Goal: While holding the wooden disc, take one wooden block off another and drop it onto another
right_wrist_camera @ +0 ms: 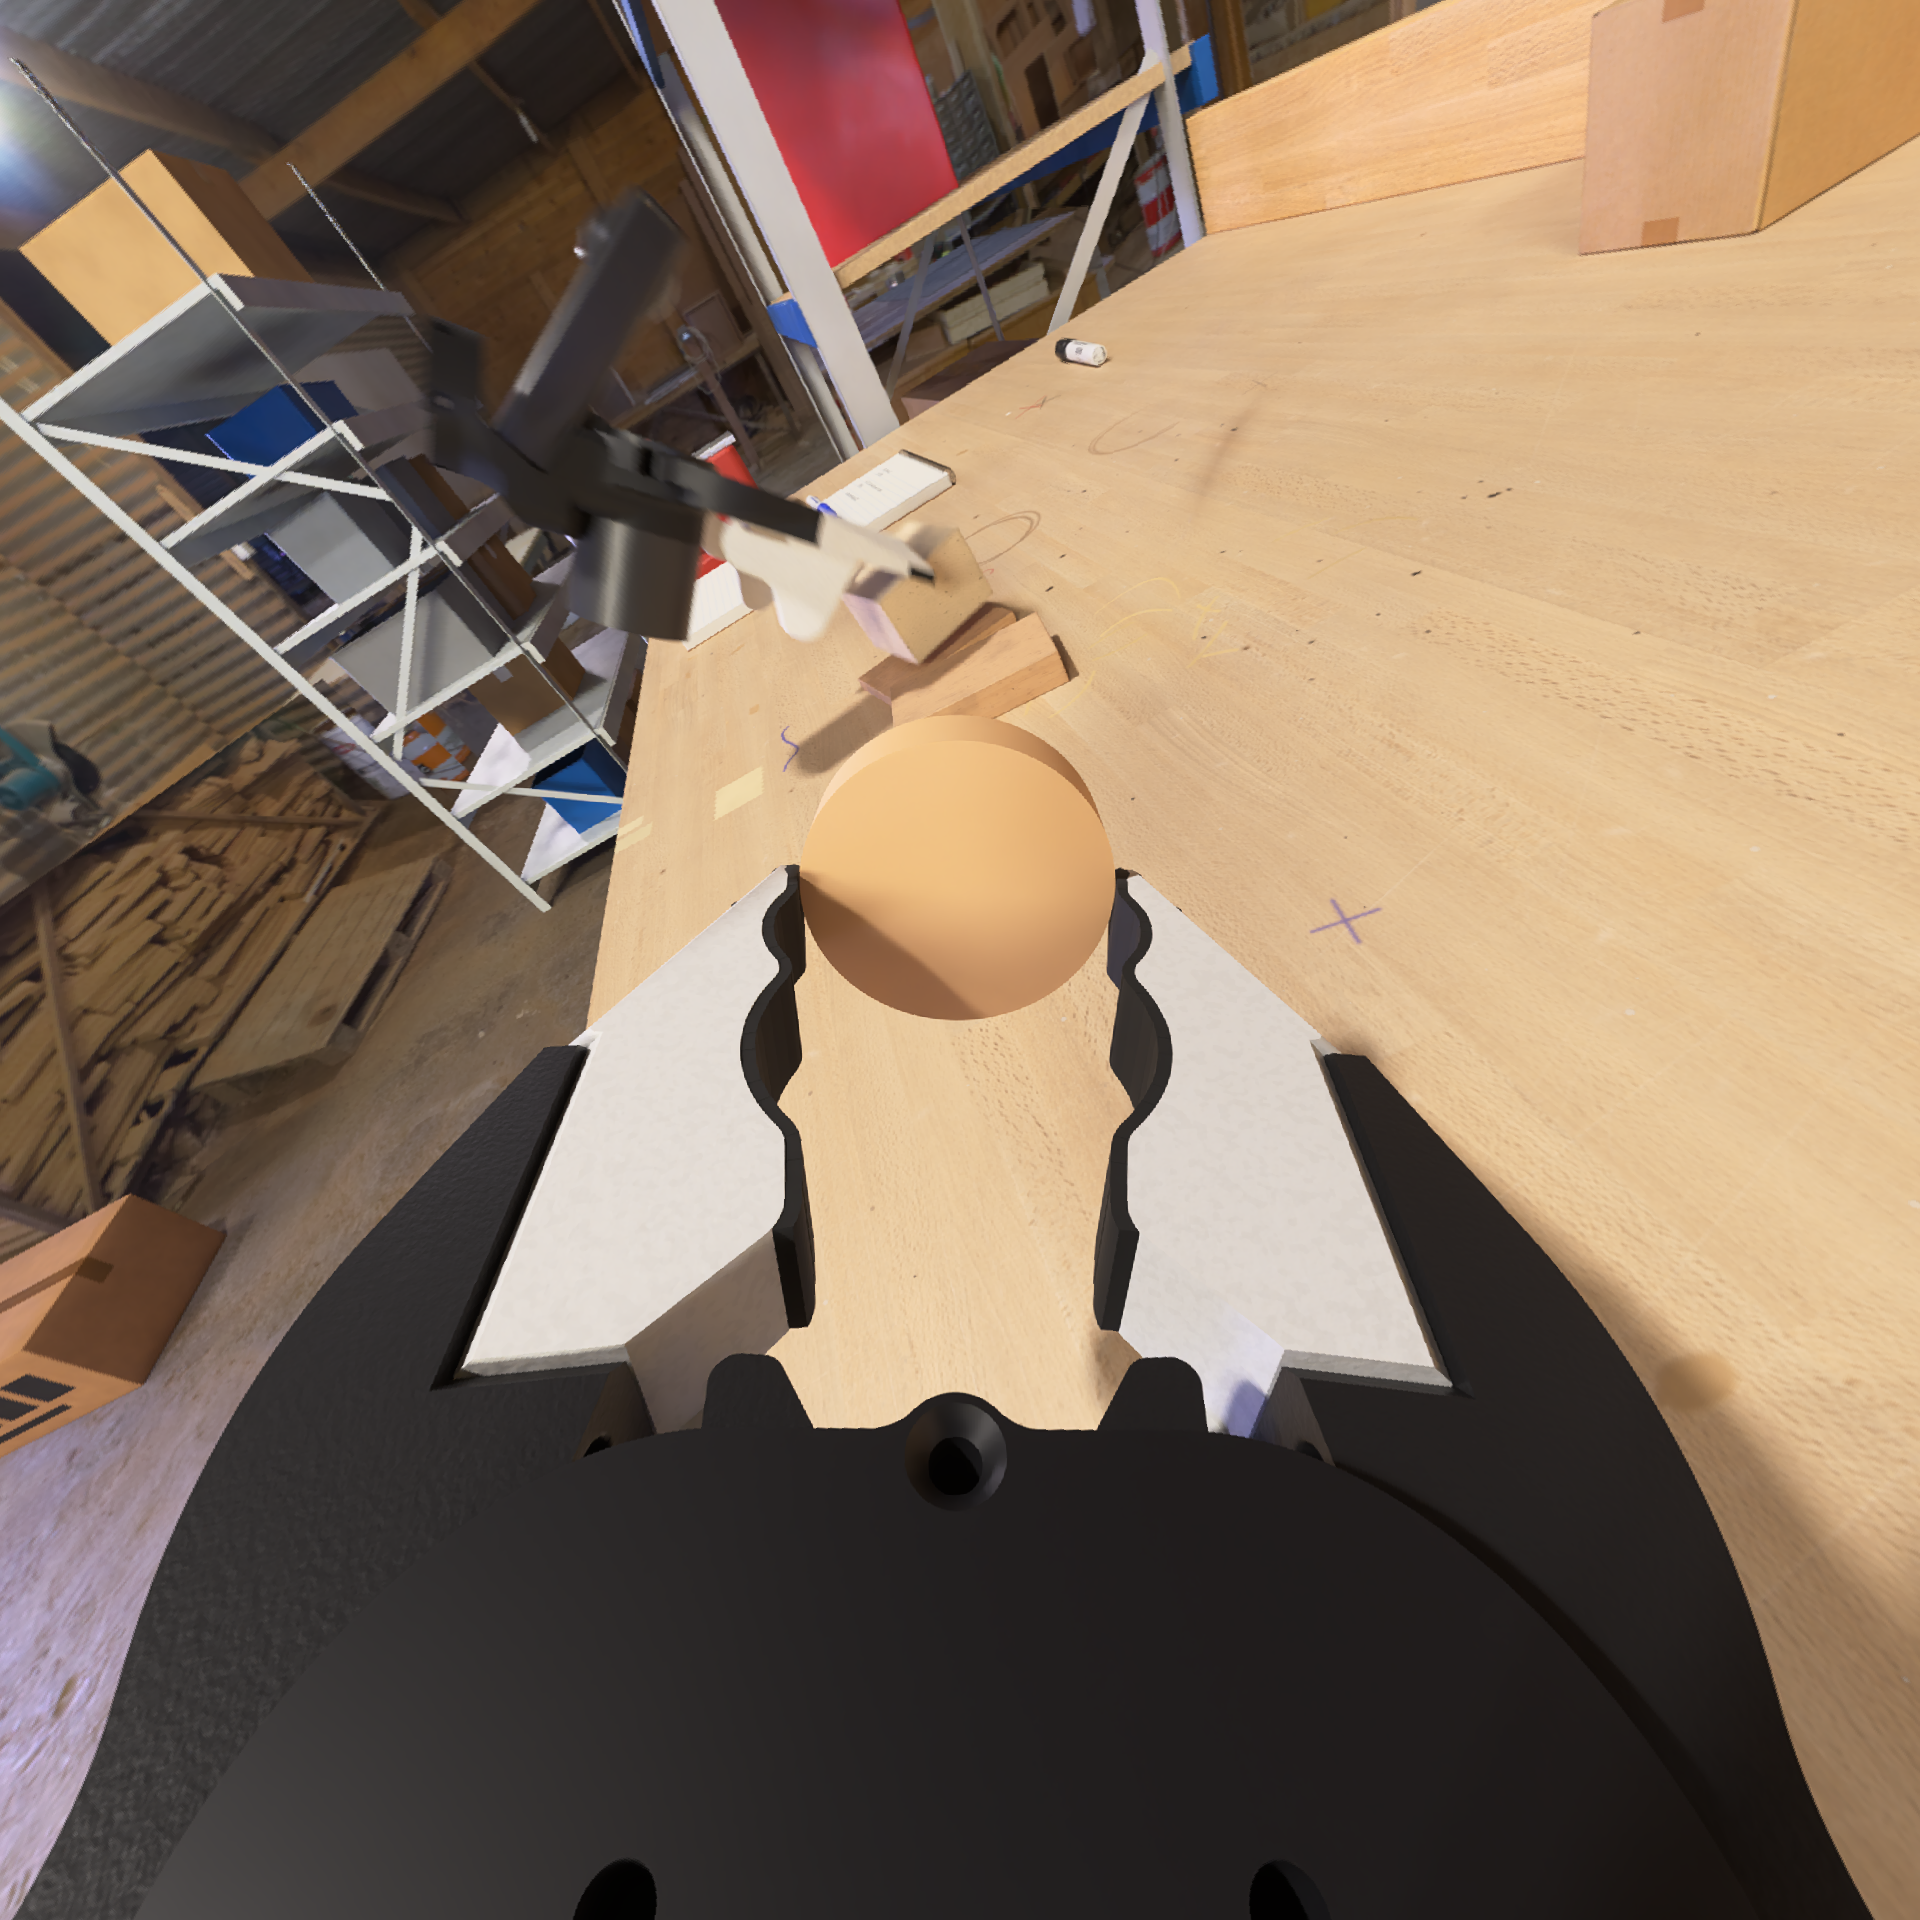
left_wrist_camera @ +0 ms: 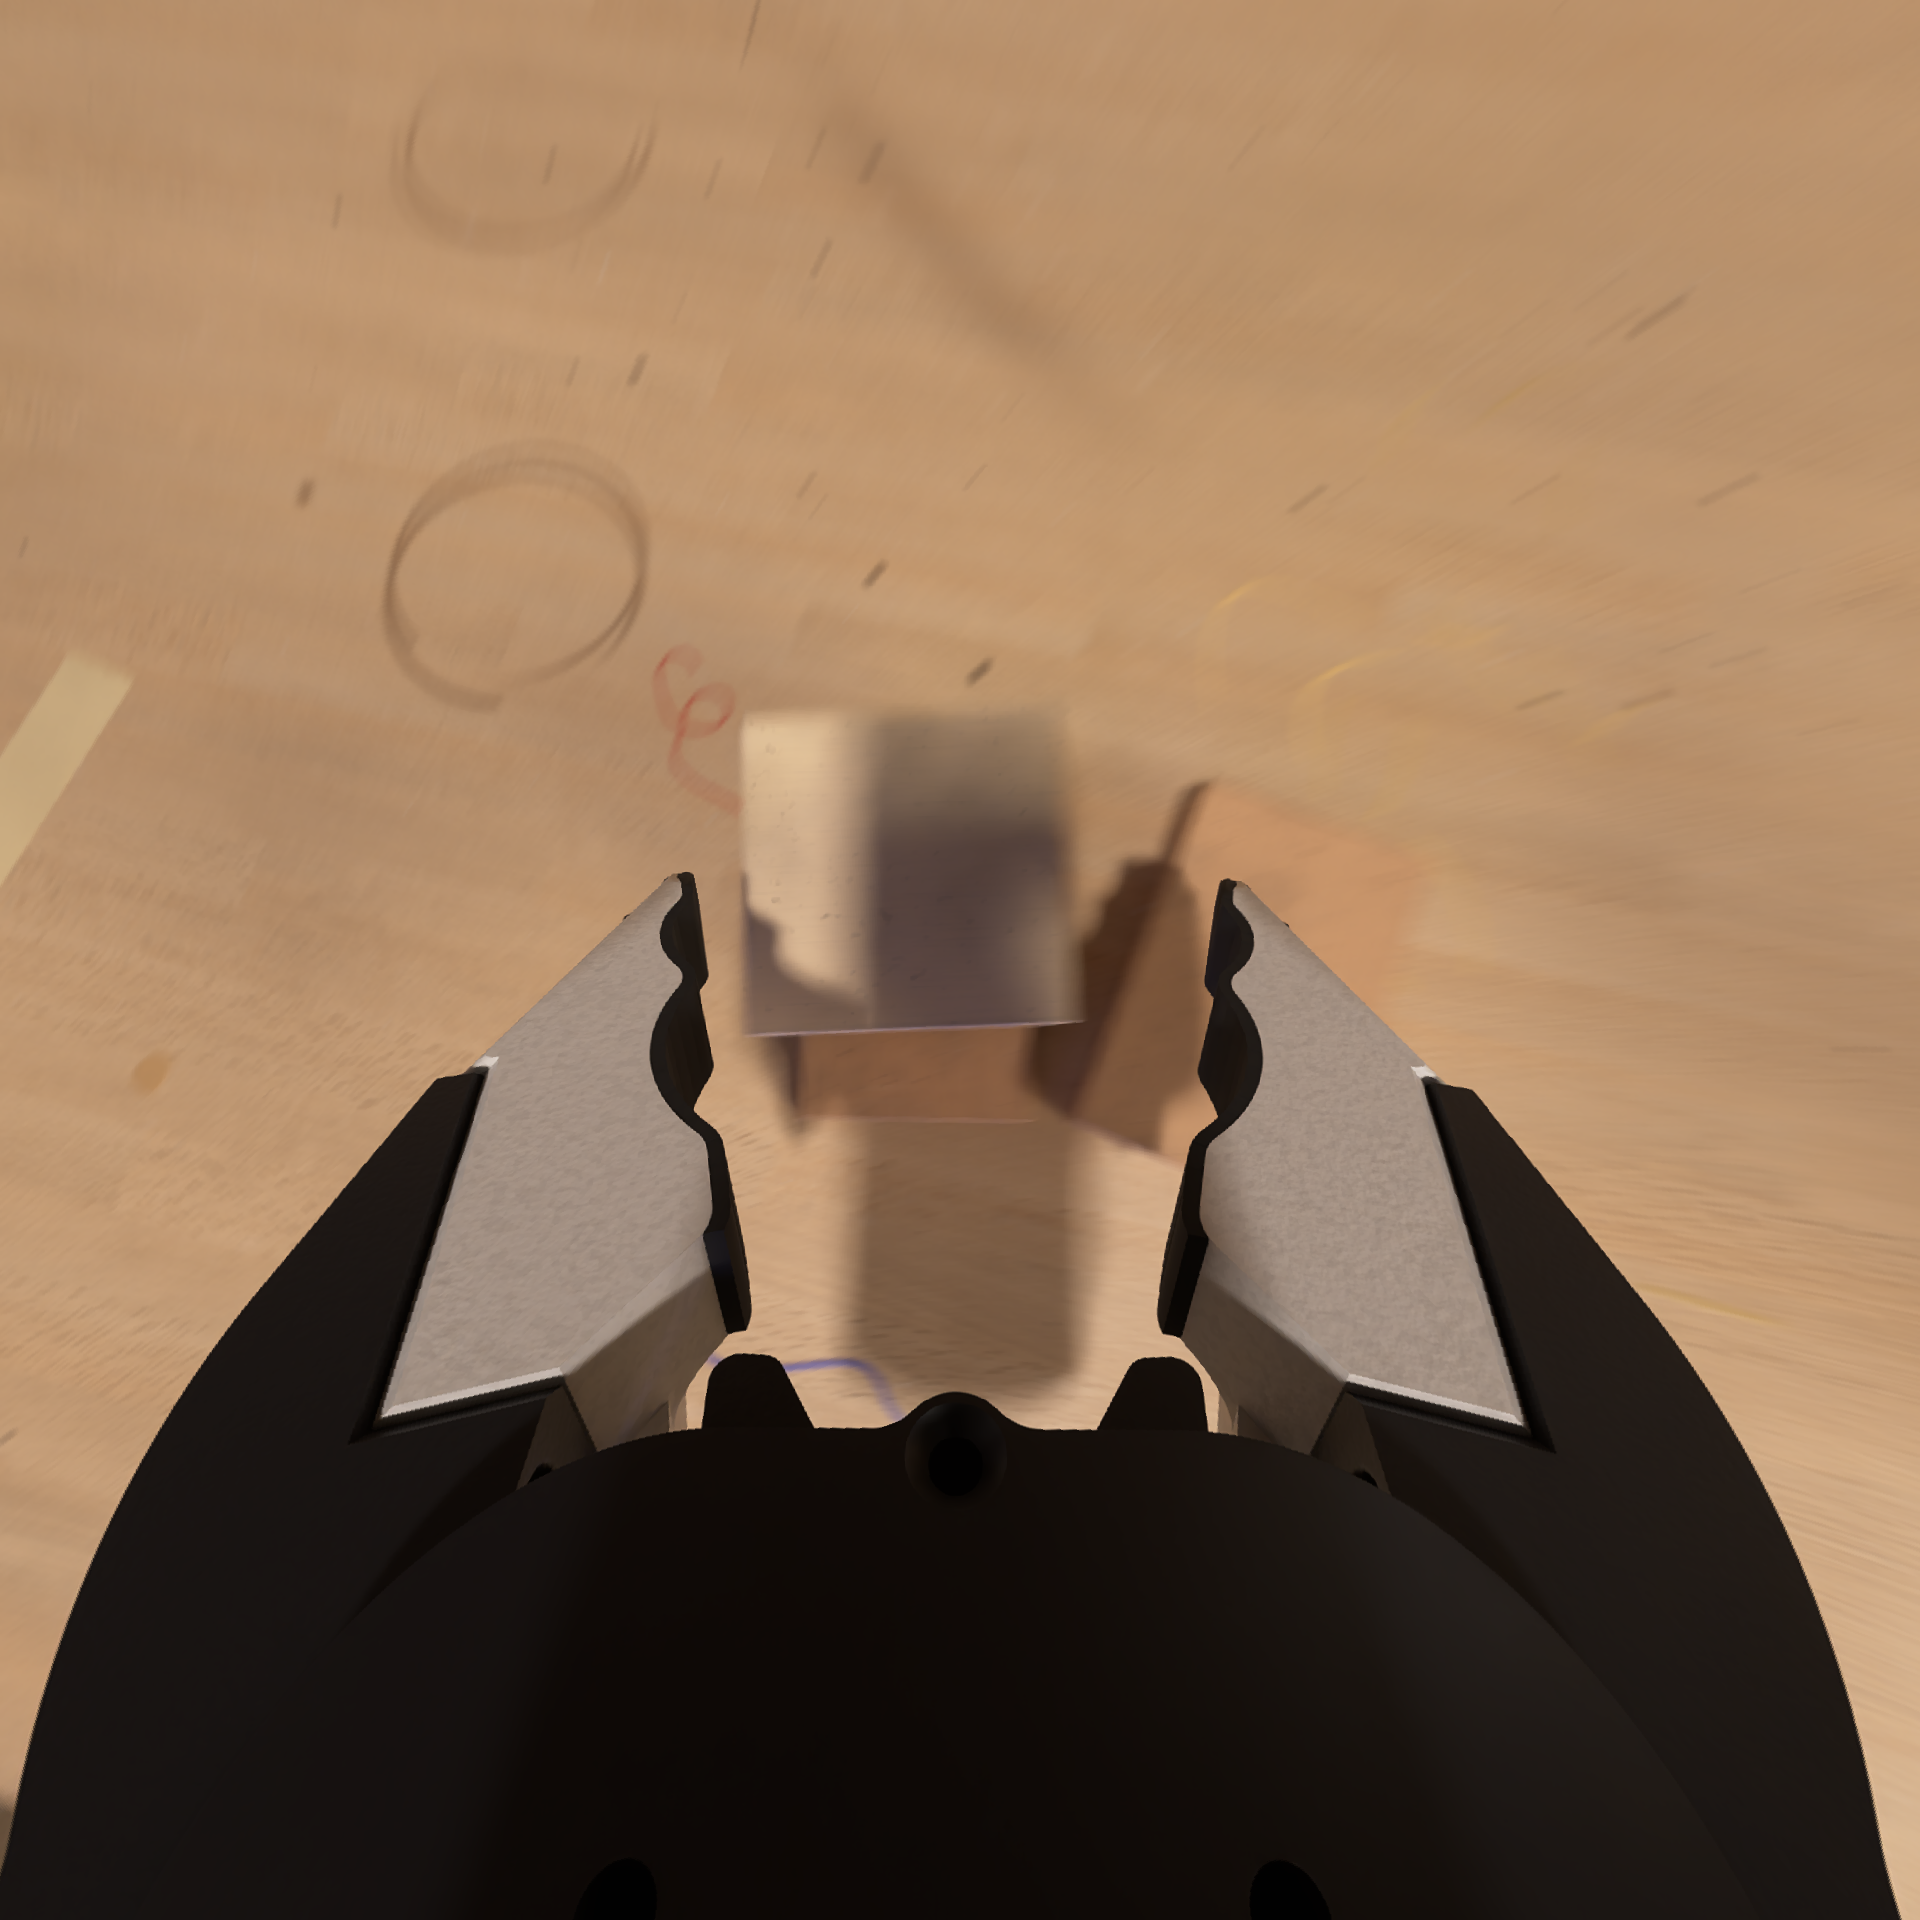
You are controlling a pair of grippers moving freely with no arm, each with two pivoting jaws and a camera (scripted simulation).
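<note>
Wooden disc pinched firm in my right gripper, clear of the bench. My left gripper hangs with jaws spread over the pale block, which sits on darker blocks. Next, I reckon: drop, straddle, squeeze. Scuffed workbench, shelving beyond.

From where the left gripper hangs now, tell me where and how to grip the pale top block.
Take the pale block across its two side faces, coming straight down from above. It lies flat on a darker block, its top face squared to the left gripper, whose open jaws already straddle its width. The right gripper holds the wooden disc, so the left one must do this.
</note>
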